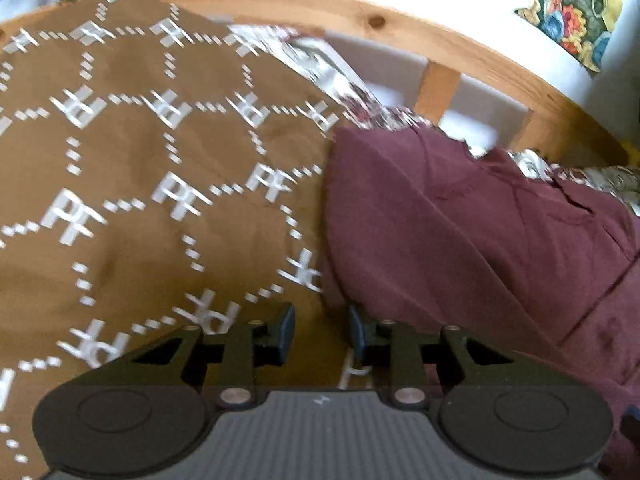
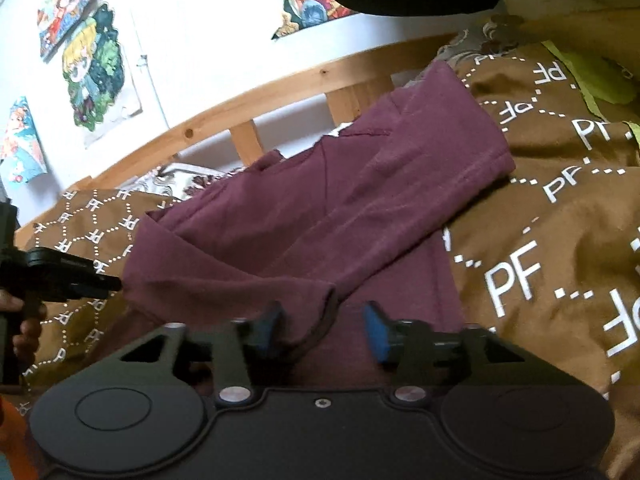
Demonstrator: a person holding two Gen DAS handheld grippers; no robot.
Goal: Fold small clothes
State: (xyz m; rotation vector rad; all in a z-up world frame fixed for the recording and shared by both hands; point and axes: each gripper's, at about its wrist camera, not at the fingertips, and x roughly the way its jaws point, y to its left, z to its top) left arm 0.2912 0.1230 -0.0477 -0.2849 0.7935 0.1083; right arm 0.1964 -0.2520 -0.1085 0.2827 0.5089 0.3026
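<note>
In the left wrist view, the left tool hangs with its jaws spread and pinching nothing, at the left edge of the maroon garment lying on the brown PF-printed bedspread. In the right wrist view, the right tool is likewise spread, a folded hem of the garment lying loose between its fingers, and the left tool touches the cloth's left edge beside the wooden bed rail.

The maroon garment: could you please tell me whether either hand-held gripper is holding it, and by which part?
Neither. The right hand-held gripper is open over the maroon garment; the left hand-held gripper is open at its edge.
</note>
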